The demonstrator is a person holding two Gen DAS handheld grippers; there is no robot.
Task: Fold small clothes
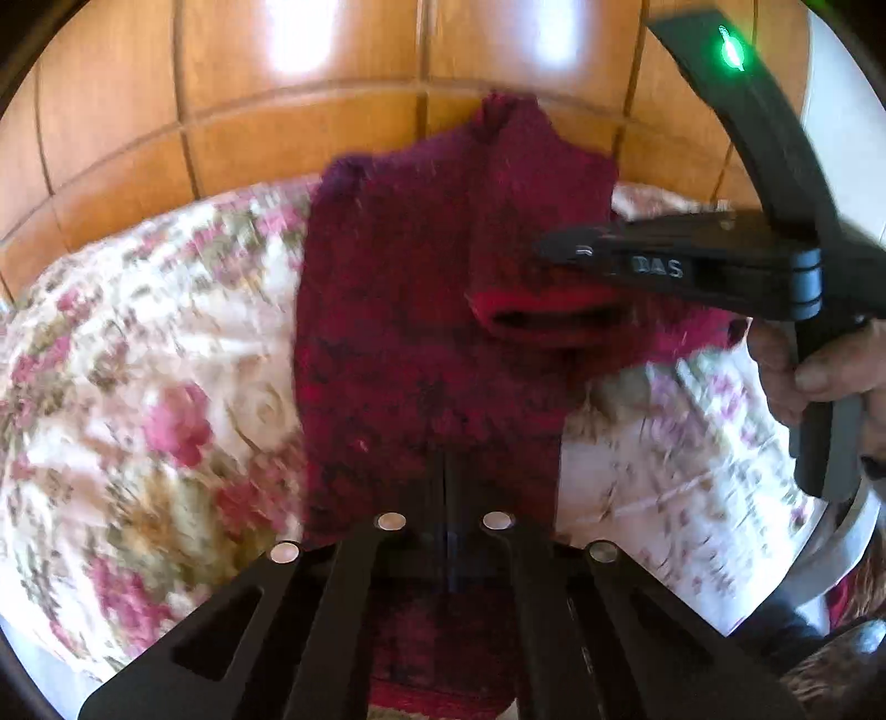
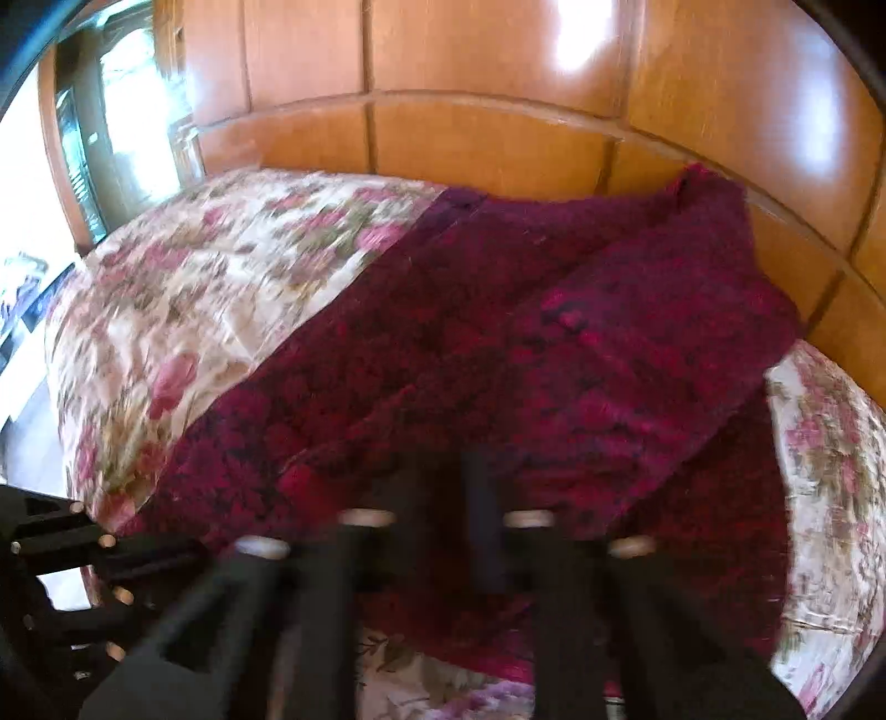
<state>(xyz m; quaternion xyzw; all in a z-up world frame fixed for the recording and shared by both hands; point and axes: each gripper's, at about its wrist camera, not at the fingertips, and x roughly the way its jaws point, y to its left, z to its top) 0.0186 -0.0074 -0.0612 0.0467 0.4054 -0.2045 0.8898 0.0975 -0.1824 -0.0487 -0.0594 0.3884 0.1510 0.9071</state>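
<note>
Garment: a dark red knitted sweater [image 1: 398, 310] lies on the floral bedspread [image 1: 138, 387], its top against the wooden headboard [image 1: 277, 111].
Left gripper [image 1: 446, 471]: fingers pressed together, pinching the sweater's near edge.
Right gripper [image 2: 443, 482]: blurred, fingers closed on the sleeve cuff.
Left view only: the right hand [image 1: 819, 365] on its handle, a green light above.
Right view only: a window at far left.

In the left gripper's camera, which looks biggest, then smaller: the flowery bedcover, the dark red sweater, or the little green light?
1. Flowery bedcover: it fills most of the view, though it sits close to the camera.
2. Dark red sweater: a clearly smaller patch lying on the cover.
3. Green light: tiny by far.
</note>
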